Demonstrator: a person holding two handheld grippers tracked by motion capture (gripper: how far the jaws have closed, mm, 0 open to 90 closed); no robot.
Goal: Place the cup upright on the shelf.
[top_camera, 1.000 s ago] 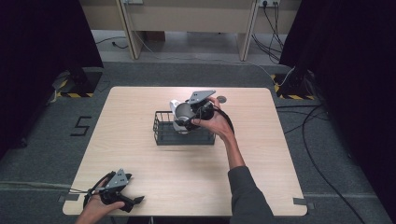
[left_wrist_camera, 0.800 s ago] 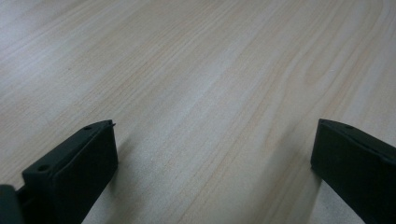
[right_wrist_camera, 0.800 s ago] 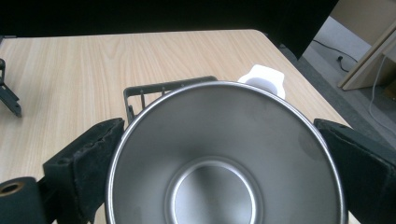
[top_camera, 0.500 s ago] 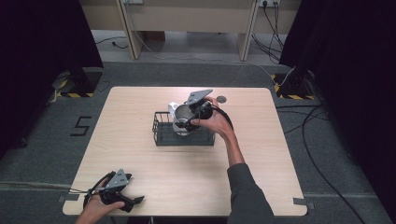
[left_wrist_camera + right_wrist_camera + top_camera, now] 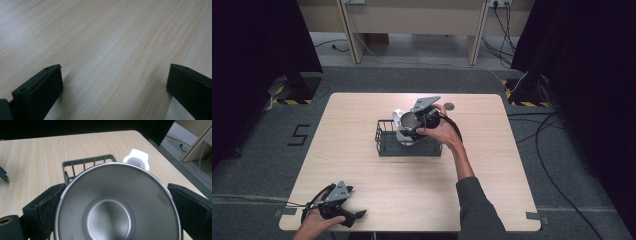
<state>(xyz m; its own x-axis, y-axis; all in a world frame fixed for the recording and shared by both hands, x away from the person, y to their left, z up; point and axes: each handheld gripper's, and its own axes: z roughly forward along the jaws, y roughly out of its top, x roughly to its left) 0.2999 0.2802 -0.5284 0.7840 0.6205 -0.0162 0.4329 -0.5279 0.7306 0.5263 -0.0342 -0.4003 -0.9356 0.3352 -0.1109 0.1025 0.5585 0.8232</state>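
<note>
The right gripper (image 5: 414, 127) holds the steel cup (image 5: 117, 202) squarely between its jaws, clamped on both sides, above the wire basket (image 5: 384, 142).

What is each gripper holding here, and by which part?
Right gripper: a steel mug with a white handle, gripped across its body, above the wire basket. Left gripper: nothing.

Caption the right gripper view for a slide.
Right claw clamps a steel cup above a black wire basket on the table.
</note>
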